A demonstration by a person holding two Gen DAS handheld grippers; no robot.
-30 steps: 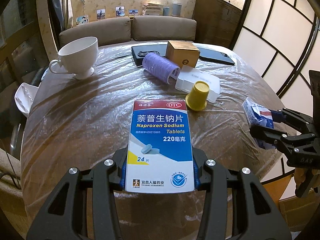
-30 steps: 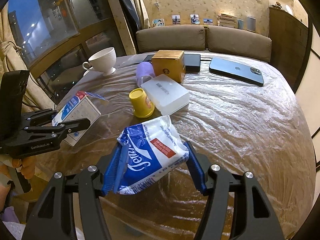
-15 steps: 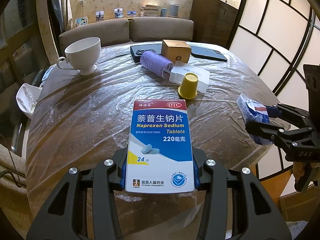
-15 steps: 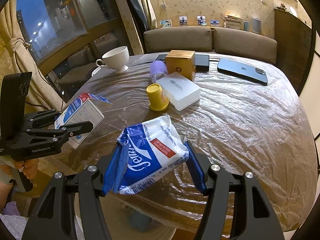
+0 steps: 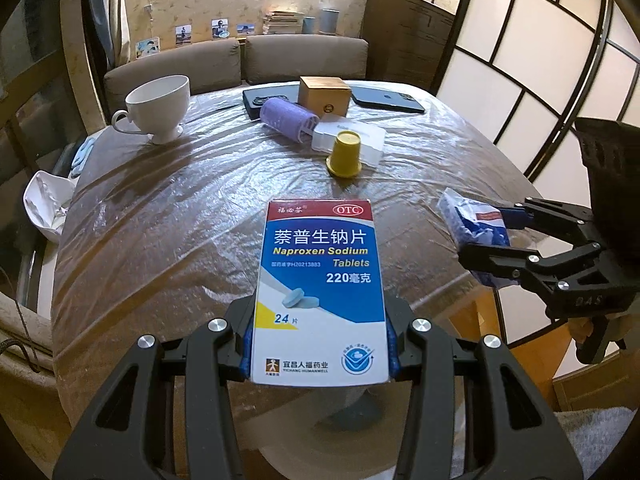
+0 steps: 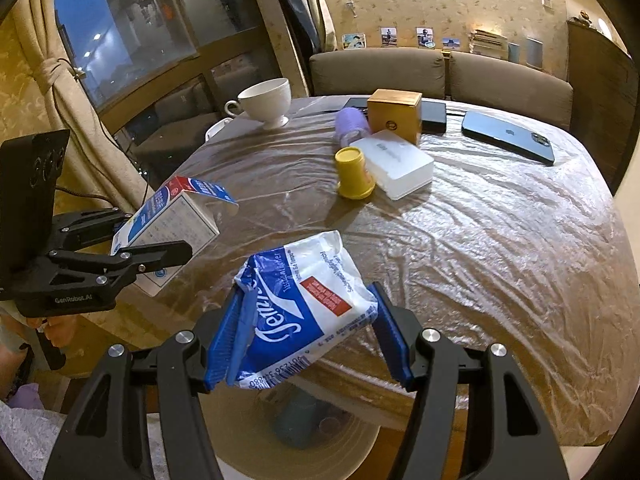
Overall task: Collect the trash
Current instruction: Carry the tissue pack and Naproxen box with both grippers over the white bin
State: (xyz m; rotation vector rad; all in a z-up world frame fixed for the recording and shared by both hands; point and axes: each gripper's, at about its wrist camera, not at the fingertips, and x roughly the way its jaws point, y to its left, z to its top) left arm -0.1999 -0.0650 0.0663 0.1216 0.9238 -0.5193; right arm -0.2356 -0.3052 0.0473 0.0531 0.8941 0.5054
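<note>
My left gripper [image 5: 320, 344] is shut on a blue and white medicine box [image 5: 320, 292], held by its lower end over the near edge of the round table [image 5: 180, 220]. The same medicine box [image 6: 172, 224], its top flap open, shows at the left of the right wrist view. A crumpled blue and white tissue packet [image 6: 304, 304] sits pinched between the blue pads of my right gripper [image 6: 308, 344]. That packet [image 5: 472, 232] appears at the right of the left wrist view. Below both grippers stands a pale round bin [image 6: 292, 452] with a few items inside.
On the plastic-covered table stand a yellow cup [image 5: 345, 154] upside down, a clear plastic box [image 5: 352, 138], a purple roller [image 5: 288, 118], a wooden box [image 5: 325, 96], a white teacup [image 5: 158, 108] and a dark phone [image 6: 510, 140]. A brown sofa [image 5: 240, 60] lies beyond.
Both grippers have drawn back from the table with their items, so the tabletop objects look farther away and the pale bin has come into view underneath.
</note>
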